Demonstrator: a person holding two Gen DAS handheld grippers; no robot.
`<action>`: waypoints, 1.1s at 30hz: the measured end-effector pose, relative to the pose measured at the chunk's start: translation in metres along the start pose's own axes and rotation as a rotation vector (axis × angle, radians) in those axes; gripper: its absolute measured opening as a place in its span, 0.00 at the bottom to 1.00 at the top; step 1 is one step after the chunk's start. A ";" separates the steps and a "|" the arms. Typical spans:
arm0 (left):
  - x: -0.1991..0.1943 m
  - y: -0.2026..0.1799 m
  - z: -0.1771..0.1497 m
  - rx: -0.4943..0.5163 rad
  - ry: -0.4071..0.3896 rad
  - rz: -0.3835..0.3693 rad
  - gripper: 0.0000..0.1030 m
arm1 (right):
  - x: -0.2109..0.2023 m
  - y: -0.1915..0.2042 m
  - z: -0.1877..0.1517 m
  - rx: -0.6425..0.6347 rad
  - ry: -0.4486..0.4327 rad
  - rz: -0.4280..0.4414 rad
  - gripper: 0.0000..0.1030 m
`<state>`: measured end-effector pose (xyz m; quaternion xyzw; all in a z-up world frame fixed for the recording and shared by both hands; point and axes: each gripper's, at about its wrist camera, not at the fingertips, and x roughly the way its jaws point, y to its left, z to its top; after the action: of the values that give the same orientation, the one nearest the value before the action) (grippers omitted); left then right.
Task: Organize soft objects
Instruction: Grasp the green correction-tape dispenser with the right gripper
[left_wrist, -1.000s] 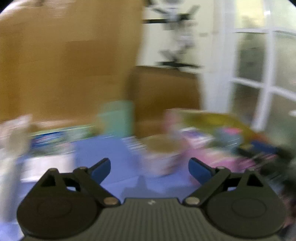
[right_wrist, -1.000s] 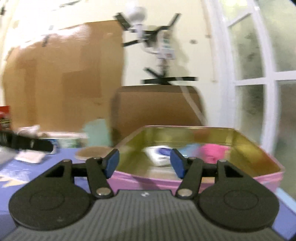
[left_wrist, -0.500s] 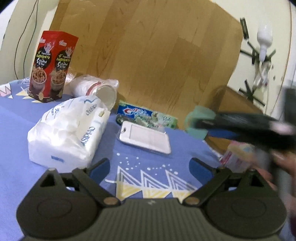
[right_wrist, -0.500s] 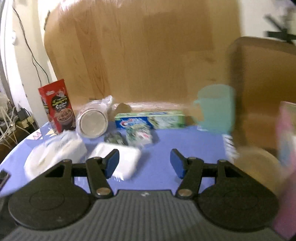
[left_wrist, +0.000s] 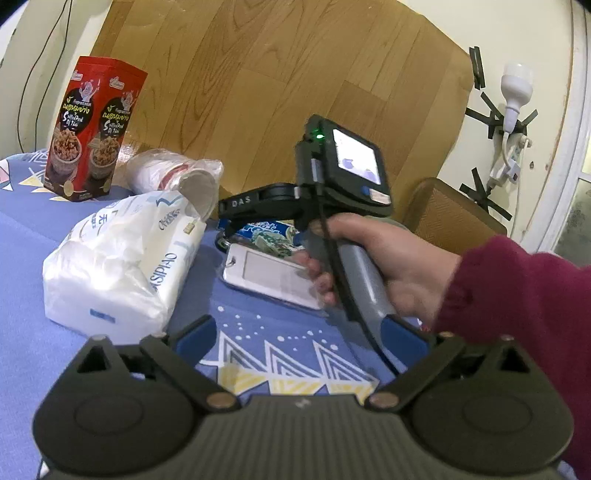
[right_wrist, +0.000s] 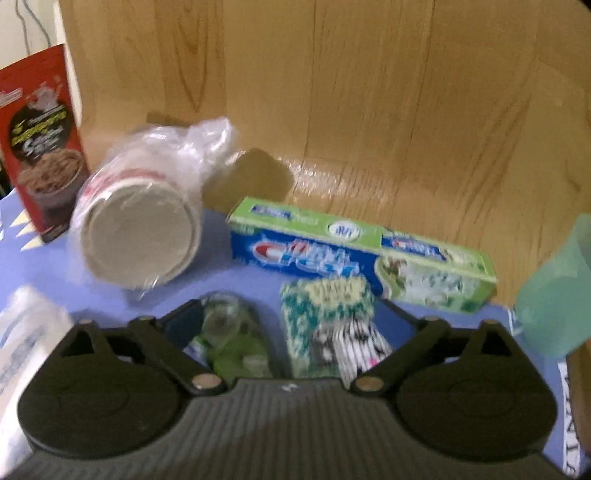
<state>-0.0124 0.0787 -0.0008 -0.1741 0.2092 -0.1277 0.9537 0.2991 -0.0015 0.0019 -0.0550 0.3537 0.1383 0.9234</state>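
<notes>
A white soft tissue pack (left_wrist: 122, 258) lies on the blue cloth (left_wrist: 288, 350), just ahead and left of my open, empty left gripper (left_wrist: 299, 336); its corner shows in the right wrist view (right_wrist: 26, 332). My right gripper (right_wrist: 291, 314) is open and low over a green patterned soft pack (right_wrist: 328, 314) and a small green item (right_wrist: 229, 339), which lie between its fingers. The right hand and its gripper body (left_wrist: 332, 192) cross the left wrist view.
A toothpaste box (right_wrist: 358, 258), a bagged stack of paper cups (right_wrist: 144, 225), a red snack box (left_wrist: 92, 129), a white card holder (left_wrist: 269, 277) and a teal cup (right_wrist: 554, 299) are on the cloth. A wooden board (left_wrist: 295, 74) stands behind.
Both grippers have swung left, away from the pink tin. The right gripper has gone forward and down over the green pack, and now crosses the left wrist view.
</notes>
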 end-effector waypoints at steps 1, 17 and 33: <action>0.000 0.001 0.000 -0.002 0.000 0.000 0.97 | 0.005 -0.002 0.002 0.009 0.008 0.006 1.00; -0.004 0.004 0.001 -0.034 -0.019 0.022 1.00 | -0.045 -0.047 -0.038 0.132 0.086 0.280 0.56; -0.007 0.010 0.003 -0.068 -0.029 0.025 1.00 | -0.199 -0.037 -0.175 -0.171 -0.204 0.018 0.02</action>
<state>-0.0153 0.0903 0.0004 -0.2054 0.2019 -0.1060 0.9517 0.0574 -0.1151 0.0048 -0.1160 0.2456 0.1811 0.9452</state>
